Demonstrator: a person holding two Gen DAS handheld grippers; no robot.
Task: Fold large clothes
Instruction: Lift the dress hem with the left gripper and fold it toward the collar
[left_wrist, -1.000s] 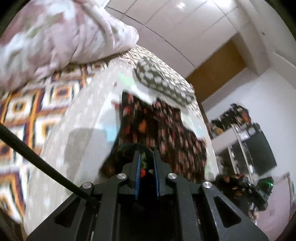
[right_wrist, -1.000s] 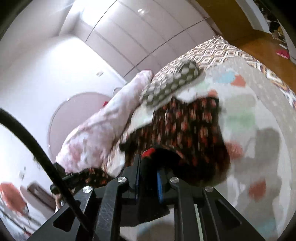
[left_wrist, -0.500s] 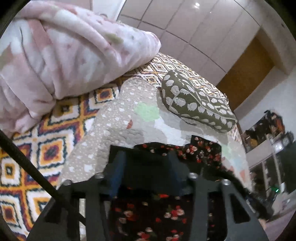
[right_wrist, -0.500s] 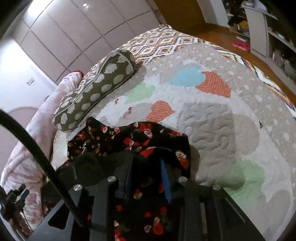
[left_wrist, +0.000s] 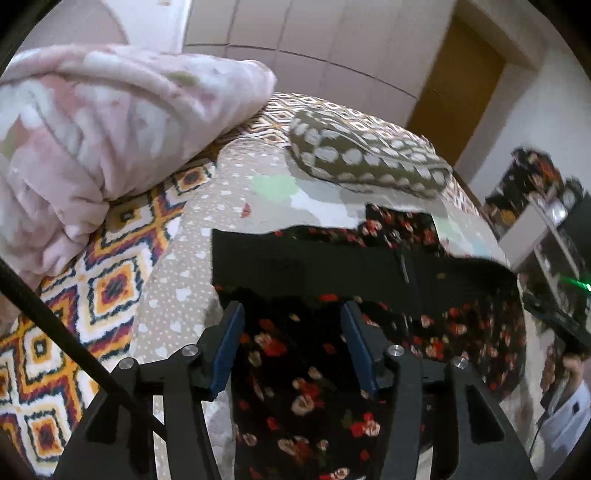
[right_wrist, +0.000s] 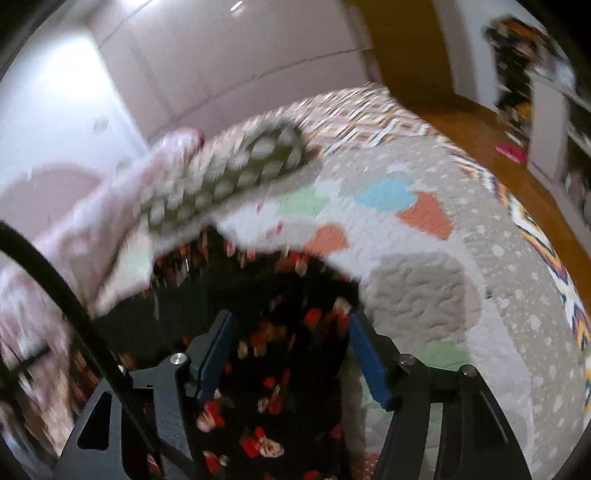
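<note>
A: Your left gripper (left_wrist: 291, 350) and right gripper (right_wrist: 288, 354) are both hanging spread wide, gripping nothing, over the floral garment (left_wrist: 314, 387).

B: It is lying on the quilt (left_wrist: 177, 295), reaching toward the spotted pillow (left_wrist: 365, 162). Probably light, limp, slippery; you are best pinching the black band (left_wrist: 314, 266) corners.

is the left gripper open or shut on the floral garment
Open. The left gripper has its jaws spread wide above the floral garment, clamping nothing.
</note>
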